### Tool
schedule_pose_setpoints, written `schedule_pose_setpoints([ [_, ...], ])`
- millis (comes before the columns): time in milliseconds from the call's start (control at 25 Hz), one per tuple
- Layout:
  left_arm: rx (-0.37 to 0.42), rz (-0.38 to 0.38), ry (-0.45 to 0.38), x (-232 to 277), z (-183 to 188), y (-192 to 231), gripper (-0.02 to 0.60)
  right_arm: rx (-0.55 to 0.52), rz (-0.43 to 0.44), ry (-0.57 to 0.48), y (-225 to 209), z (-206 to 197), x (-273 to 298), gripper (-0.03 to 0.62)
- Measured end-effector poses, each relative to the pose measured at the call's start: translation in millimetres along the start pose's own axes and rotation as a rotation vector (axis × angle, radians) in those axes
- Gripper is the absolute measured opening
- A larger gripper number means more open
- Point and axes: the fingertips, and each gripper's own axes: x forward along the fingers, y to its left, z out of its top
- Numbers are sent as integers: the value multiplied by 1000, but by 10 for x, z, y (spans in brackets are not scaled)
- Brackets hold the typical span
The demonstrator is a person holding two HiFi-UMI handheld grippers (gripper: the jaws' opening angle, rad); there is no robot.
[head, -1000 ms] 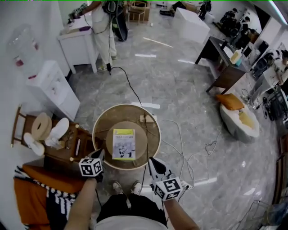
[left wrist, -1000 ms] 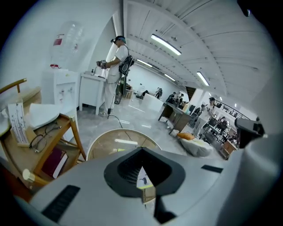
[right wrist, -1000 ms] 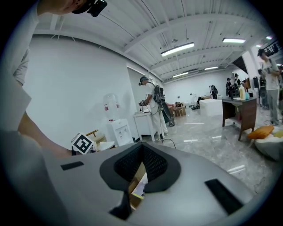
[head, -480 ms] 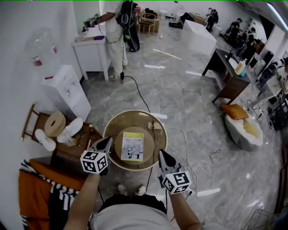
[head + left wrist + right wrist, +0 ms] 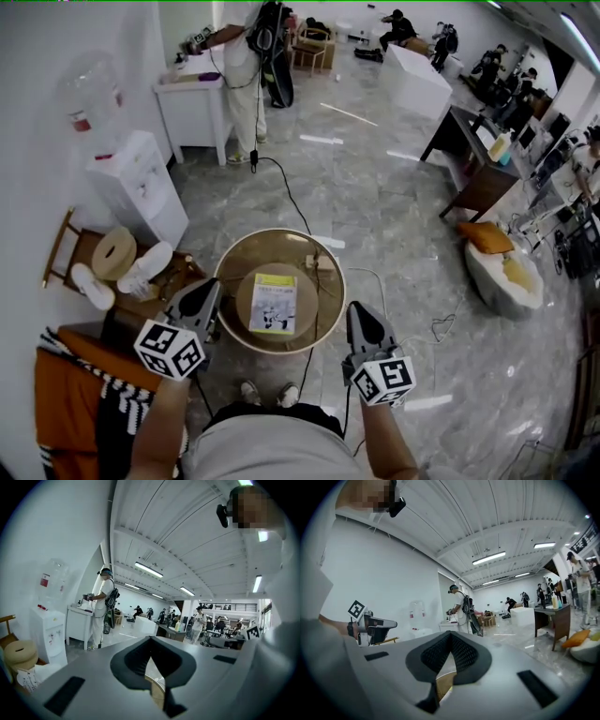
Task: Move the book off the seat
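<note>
A thin book (image 5: 273,304) with a yellow-green and white cover lies flat on the round wooden seat (image 5: 307,314), inside a wider round rim (image 5: 281,237). My left gripper (image 5: 210,286) hovers just left of the rim, shut and holding nothing. My right gripper (image 5: 354,309) hovers at the rim's right side, also shut and holding nothing. Neither touches the book. In the left gripper view the jaws (image 5: 150,641) meet at the tip, with a sliver of the wooden seat (image 5: 157,688) below them. The right gripper view shows its jaws (image 5: 451,635) together above the wood (image 5: 443,684).
A cable (image 5: 284,190) runs across the marble floor to the seat. A low wooden rack (image 5: 112,262) with a paper roll and slippers stands at the left, an orange striped blanket (image 5: 70,394) below it. Behind are a water dispenser (image 5: 139,183), a white table (image 5: 192,94) and a person (image 5: 248,56).
Both grippers have drifted slightly apart, the left one down and to the left, the right one to the right. The book has stayed on the seat.
</note>
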Motion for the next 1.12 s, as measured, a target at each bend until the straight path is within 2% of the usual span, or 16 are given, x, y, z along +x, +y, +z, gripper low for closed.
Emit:
schedule_pose_setpoints([
  [120,7,4,-10,-175,23,-7,17,5,-33,3,-88,-3,-75,21],
  [200,-17,22,-15,-325,-5,12,17,11,-56,11,-154,-23,-150,21],
  [480,-82,131,-67,-702,-15,62,16,44,-113,51,-366,-124,-376,21],
  [640,-50,166,-89,-632,40,96,17,24,-93,44,-337,-35,-275,21],
  [920,33,166,-142,-583,257,54,17,-29,-65,0,-276,207,-97,21],
  [1120,3,156,-129,-612,224,41,17,-49,-55,5,-214,254,-46,21],
])
